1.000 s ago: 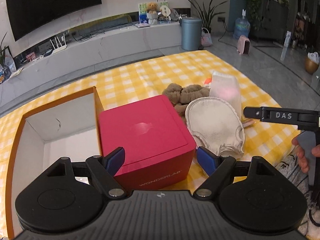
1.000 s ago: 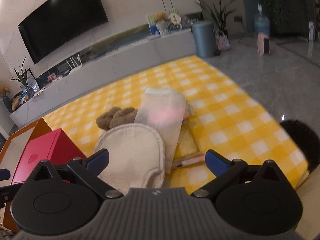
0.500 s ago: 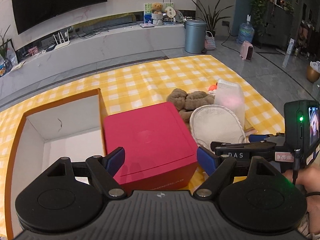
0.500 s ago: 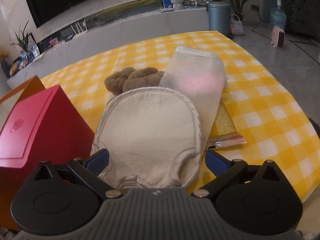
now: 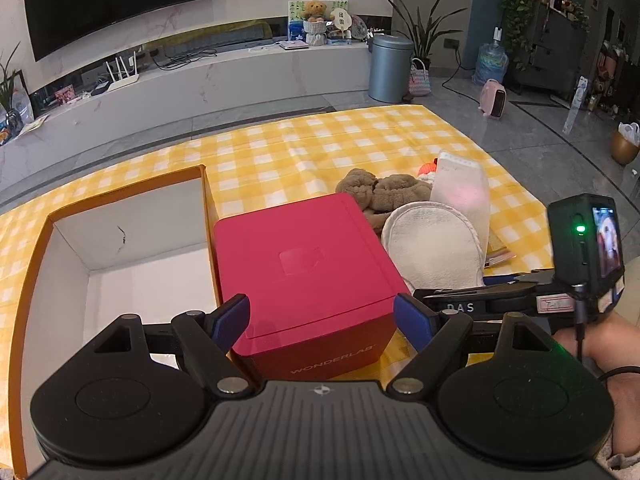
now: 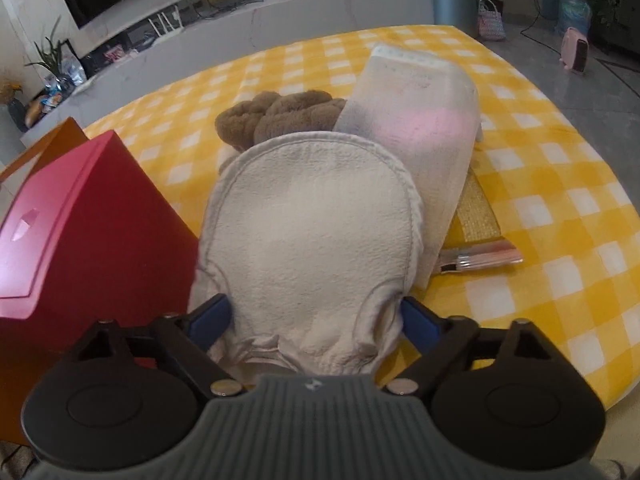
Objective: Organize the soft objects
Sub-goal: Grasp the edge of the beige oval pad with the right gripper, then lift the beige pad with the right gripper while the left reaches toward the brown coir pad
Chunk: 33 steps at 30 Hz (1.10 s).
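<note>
Right tool point(image 6: 316, 322) straddling the gathered cuff of the cream bath mitt point(image 6: 312, 224), jaws closing, blue pads at the fabric's two sides. Mitt lying near the worktop's near edge, overlapping a brown fluffy headband point(image 6: 280, 116) and a translucent white pouch point(image 6: 416, 120), just beside the red box point(image 6: 80, 220). Left tool point(image 5: 322, 318) spread wide, empty, hovering over the red box's near corner, next to an open orange-rimmed carton point(image 5: 120, 248).
</note>
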Tool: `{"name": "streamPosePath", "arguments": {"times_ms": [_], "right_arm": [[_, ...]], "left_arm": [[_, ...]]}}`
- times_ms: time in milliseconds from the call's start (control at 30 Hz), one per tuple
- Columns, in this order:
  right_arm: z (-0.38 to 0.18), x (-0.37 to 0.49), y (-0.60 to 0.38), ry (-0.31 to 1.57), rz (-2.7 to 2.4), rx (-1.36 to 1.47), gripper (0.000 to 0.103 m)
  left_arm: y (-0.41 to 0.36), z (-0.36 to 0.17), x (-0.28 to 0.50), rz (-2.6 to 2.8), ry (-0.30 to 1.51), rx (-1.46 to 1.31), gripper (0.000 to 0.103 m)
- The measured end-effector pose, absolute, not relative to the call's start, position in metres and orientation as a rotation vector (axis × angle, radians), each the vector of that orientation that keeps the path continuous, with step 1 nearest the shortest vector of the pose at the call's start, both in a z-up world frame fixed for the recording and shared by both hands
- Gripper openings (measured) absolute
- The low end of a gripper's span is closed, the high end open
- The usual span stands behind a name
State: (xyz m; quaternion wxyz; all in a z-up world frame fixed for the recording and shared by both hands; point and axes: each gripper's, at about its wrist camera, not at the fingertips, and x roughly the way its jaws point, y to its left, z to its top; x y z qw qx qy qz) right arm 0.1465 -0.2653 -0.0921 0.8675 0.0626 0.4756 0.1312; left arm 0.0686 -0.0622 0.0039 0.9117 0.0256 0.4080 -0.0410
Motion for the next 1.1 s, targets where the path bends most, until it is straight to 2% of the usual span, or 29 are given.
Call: {"name": "streamPosePath", "arguments": {"times_ms": [67, 133, 167, 367, 533, 633, 800, 933, 967, 1000, 1100], "right_arm": [[-0.088, 0.142, -0.265, 0.973, 0.292, 0.115, 0.071], [-0.082, 0.135, -0.265, 0.938, 0.29, 0.08, 0.052], [-0.079, 0.133, -0.267, 0.925, 0.282, 0.067, 0.038], [-0.07, 0.127, -0.281, 0.909, 0.326, 0.108, 0.02], [-0.058, 0.116, -0.292, 0.851, 0.472, 0.2, 0.02], [-0.056, 0.114, -0.297, 0.811, 0.588, 0.311, 0.032], [-0.071, 0.129, -0.276, 0.884, 0.613, 0.305, 0.039], [-0.078, 0.136, -0.259, 0.917, 0.585, 0.234, 0.039], [-0.079, 0.137, -0.257, 0.918, 0.577, 0.228, 0.031], [-0.078, 0.135, -0.257, 0.914, 0.562, 0.214, 0.016], [-0.07, 0.129, -0.266, 0.866, 0.52, 0.201, 0.014]], "left_arm": [[-0.062, 0.003, 0.069, -0.078, 0.843, 0.052, 0.096], [-0.062, 0.003, 0.071, -0.072, 0.852, 0.045, 0.096], [-0.061, 0.002, 0.072, -0.072, 0.856, 0.042, 0.095], [-0.06, 0.002, 0.07, -0.079, 0.844, 0.044, 0.095], [-0.054, 0.001, 0.069, -0.07, 0.845, 0.036, 0.096], [-0.051, -0.002, 0.071, -0.039, 0.844, 0.058, 0.096], [-0.05, -0.003, 0.07, -0.029, 0.846, 0.074, 0.096], [-0.053, 0.0, 0.066, -0.036, 0.833, 0.089, 0.096], [-0.054, 0.0, 0.065, -0.041, 0.831, 0.094, 0.096], [-0.055, 0.001, 0.065, -0.044, 0.83, 0.102, 0.096], [-0.062, 0.003, 0.062, -0.089, 0.819, 0.138, 0.096]]}}
